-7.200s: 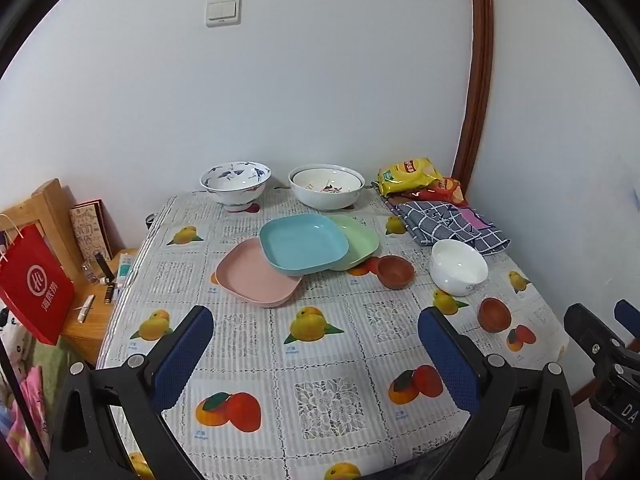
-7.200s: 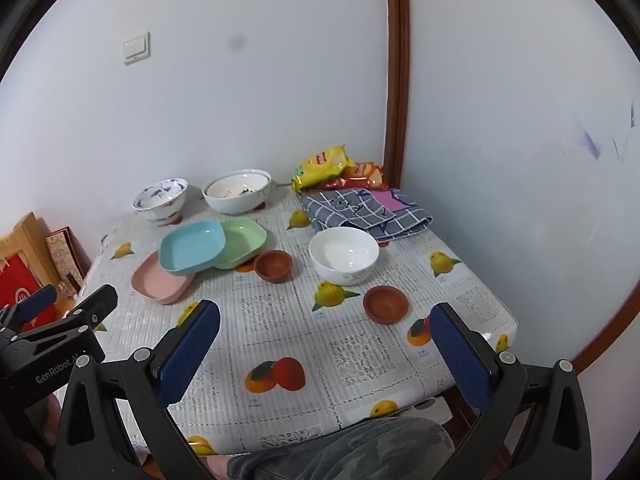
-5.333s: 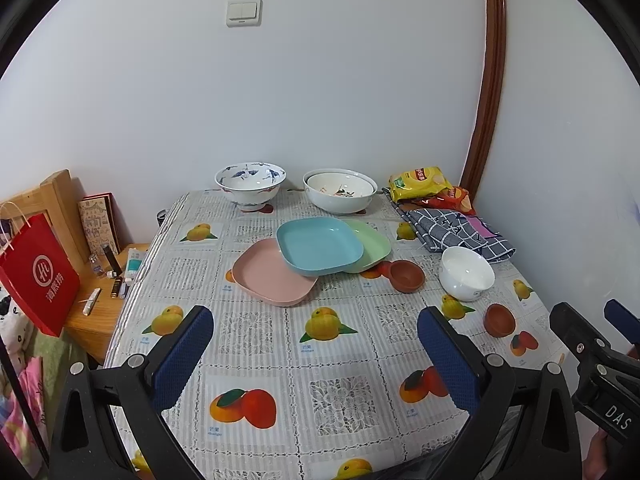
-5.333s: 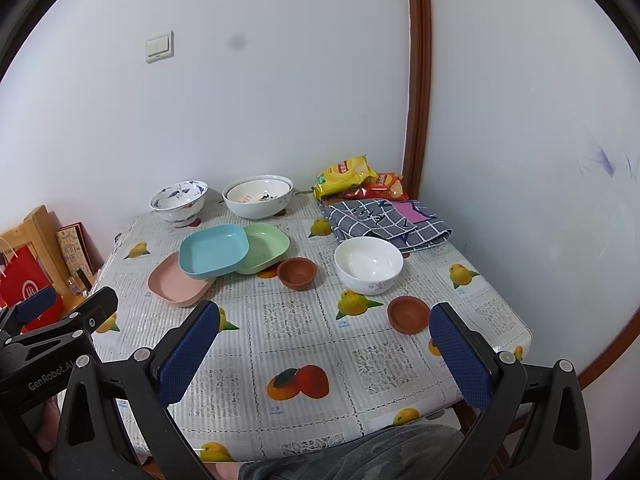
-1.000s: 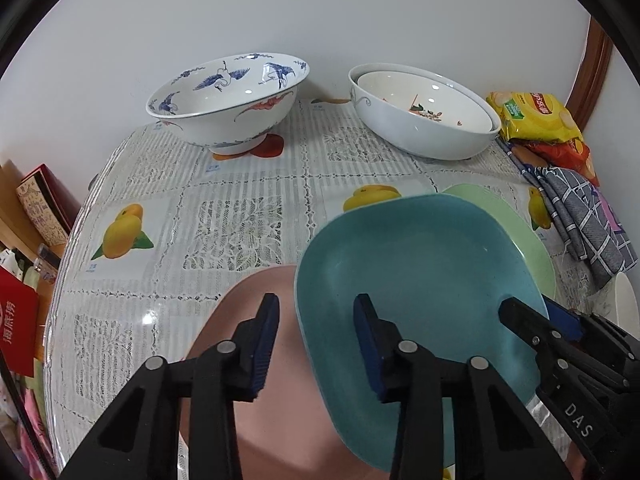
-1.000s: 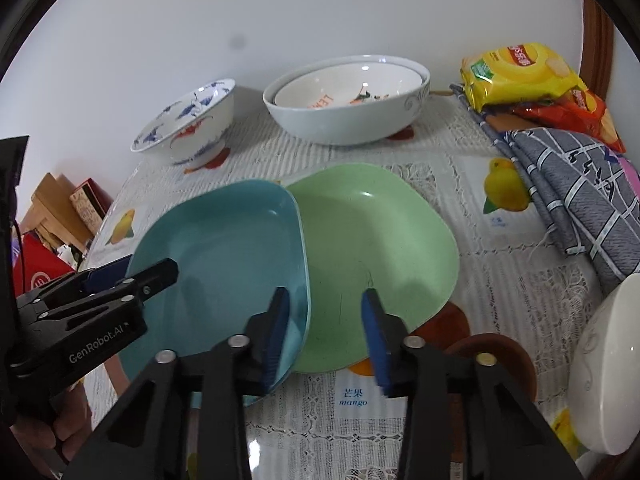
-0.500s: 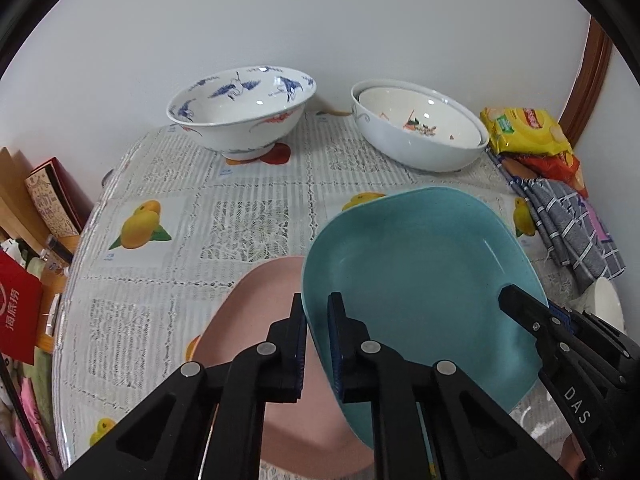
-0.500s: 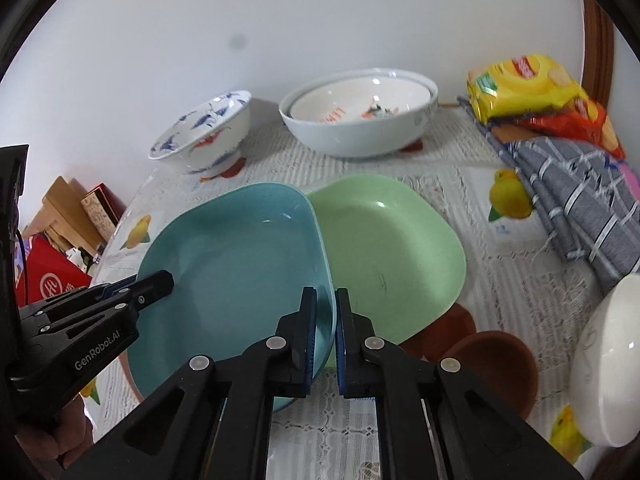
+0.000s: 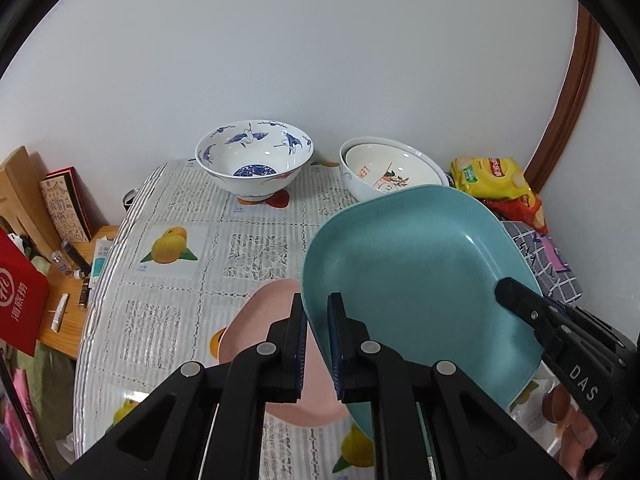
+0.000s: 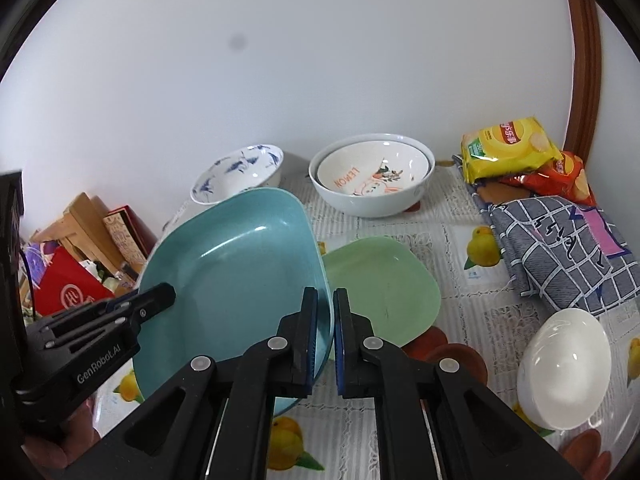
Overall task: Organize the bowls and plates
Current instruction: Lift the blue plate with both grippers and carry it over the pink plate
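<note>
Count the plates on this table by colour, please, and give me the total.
blue plate: 1
pink plate: 1
green plate: 1
Total: 3 plates
</note>
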